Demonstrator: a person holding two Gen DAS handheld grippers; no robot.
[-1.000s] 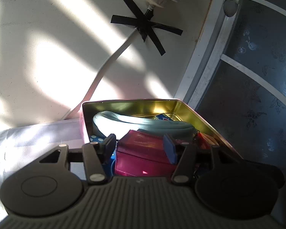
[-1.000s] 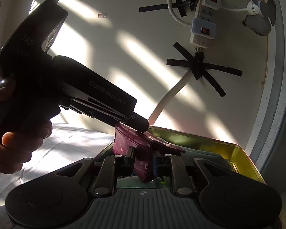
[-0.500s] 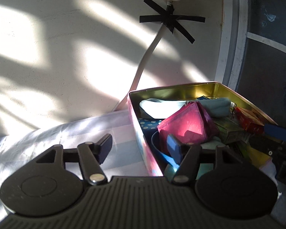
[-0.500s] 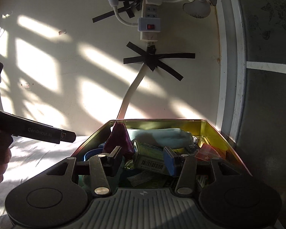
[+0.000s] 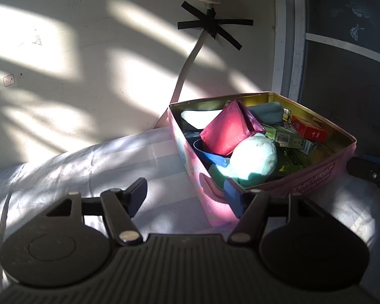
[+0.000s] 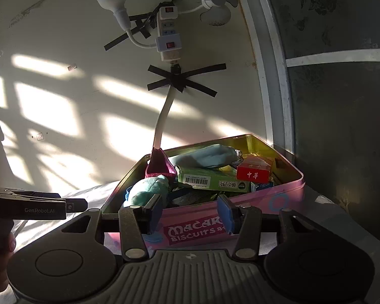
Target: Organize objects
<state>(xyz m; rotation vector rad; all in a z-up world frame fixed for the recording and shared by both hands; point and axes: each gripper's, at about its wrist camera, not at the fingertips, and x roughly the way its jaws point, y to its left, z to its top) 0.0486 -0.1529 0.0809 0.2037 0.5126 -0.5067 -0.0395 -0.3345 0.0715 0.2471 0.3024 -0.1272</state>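
Both grippers are matte black plastic with ribbed tops, round side discs and silver screws. The right gripper [image 6: 190,212] has blue pads; the left gripper [image 5: 185,197] carries white "GenRobot.AI" lettering.

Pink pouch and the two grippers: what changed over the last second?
Both grippers let go of the pink pouch, their jaws having just been opening, and backed away. It now rests in the tin. The left gripper and right gripper are empty. The tin's other contents stayed put.
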